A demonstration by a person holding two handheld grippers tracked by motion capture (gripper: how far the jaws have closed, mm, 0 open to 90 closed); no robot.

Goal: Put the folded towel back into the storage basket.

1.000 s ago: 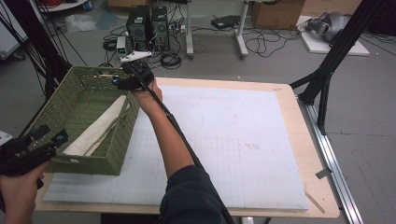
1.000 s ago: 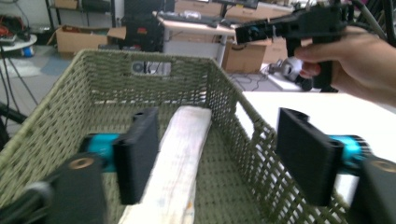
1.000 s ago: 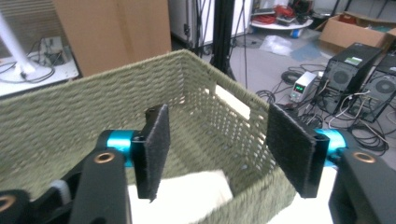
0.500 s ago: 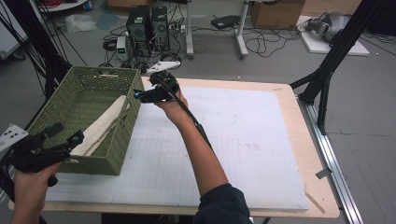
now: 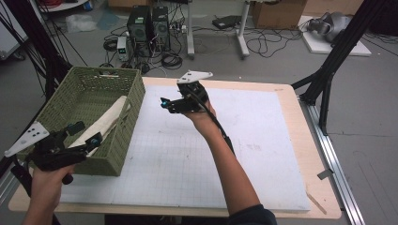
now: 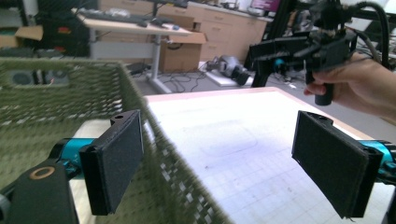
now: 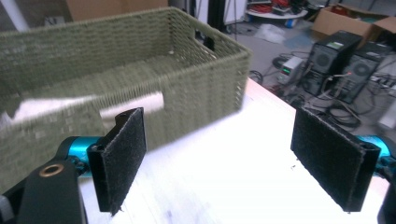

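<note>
I see one green basket [image 5: 89,117] on the left side of the table [image 5: 300,140], and one rolled white cloth [image 5: 101,123] lies inside it, leaning up on the near right wall. One big white mat [image 5: 244,154] covers most of the table. I hold two grippers, one in each hand.

My left gripper [image 5: 82,136] is low at the near left corner of the basket. My hand [image 5: 47,180] grips its handle from below, and it points toward the basket. Its jaws stand wide apart with nothing between them. In the left gripper view one pad [image 6: 114,163] is over the basket and the other is over the mat, so the basket's wall runs between them.

My right arm [image 5: 230,164] reaches out across the mat. My right gripper [image 5: 164,103] is up in the air, just right of the basket, pointing left at it. Its jaws are wide apart too, and hold nothing.

The mat to the right of my arm is bare, with lots of room. The basket sits at the table's left edge.
</note>
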